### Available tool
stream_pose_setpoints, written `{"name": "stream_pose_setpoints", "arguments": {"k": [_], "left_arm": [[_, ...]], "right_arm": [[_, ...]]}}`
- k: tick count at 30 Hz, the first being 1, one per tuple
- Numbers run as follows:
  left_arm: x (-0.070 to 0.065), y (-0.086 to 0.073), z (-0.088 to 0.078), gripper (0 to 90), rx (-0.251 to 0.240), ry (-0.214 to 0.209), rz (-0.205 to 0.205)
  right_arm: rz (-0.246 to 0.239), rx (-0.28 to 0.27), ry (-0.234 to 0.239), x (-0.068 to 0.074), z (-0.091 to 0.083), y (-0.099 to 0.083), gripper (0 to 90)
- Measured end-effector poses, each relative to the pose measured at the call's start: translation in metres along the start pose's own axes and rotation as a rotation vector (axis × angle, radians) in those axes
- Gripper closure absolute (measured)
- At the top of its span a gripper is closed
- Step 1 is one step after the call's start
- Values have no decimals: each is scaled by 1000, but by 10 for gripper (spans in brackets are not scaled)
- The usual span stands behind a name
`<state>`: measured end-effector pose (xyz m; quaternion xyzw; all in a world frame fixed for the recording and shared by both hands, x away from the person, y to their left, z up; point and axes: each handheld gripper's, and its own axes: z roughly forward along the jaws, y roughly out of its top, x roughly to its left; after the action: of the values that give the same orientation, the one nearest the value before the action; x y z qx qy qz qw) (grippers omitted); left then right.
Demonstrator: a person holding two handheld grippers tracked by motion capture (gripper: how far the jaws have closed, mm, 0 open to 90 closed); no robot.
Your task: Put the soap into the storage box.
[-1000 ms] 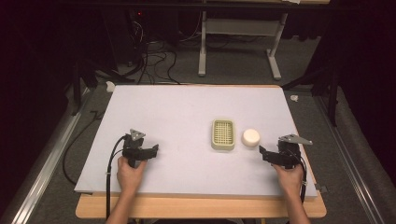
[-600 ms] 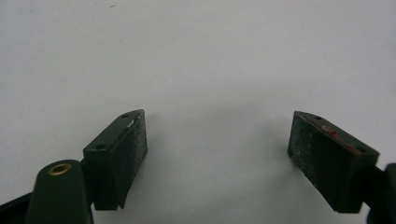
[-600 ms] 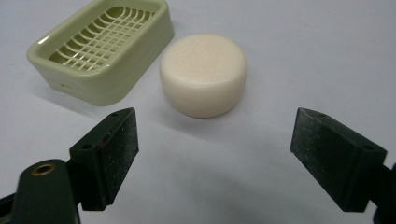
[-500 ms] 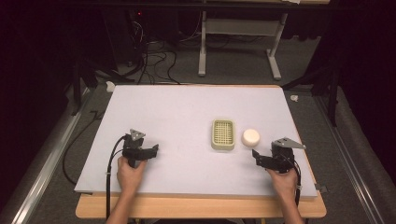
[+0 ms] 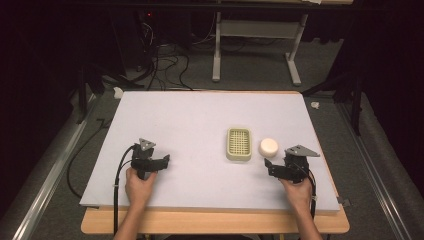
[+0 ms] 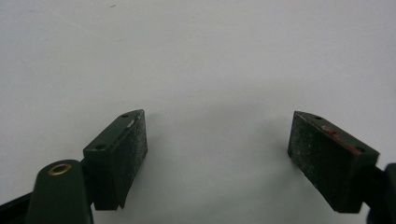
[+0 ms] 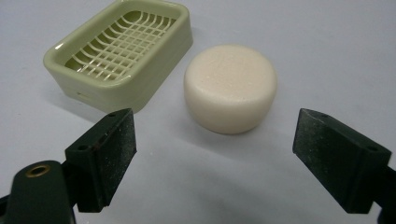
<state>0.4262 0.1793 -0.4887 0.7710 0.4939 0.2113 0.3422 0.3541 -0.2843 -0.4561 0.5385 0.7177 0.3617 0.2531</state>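
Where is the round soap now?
In the high view the round soap lies right of centre on the white table, beside the green dish, before the right gripper.

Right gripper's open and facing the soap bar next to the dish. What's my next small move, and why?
Probably ease the right gripper forward until its open jaws straddle the round cream soap bar. The bar lies on the table just ahead of them, beside the empty pale green slotted soap dish, not yet gripped.
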Motion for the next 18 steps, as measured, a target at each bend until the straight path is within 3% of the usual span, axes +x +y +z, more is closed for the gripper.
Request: {"name": "stream_pose_setpoints", "arguments": {"k": [18], "left_arm": [[0, 0, 0, 201, 0, 0, 0]], "right_arm": [[8, 2, -56, -4, 13, 22, 138]]}}
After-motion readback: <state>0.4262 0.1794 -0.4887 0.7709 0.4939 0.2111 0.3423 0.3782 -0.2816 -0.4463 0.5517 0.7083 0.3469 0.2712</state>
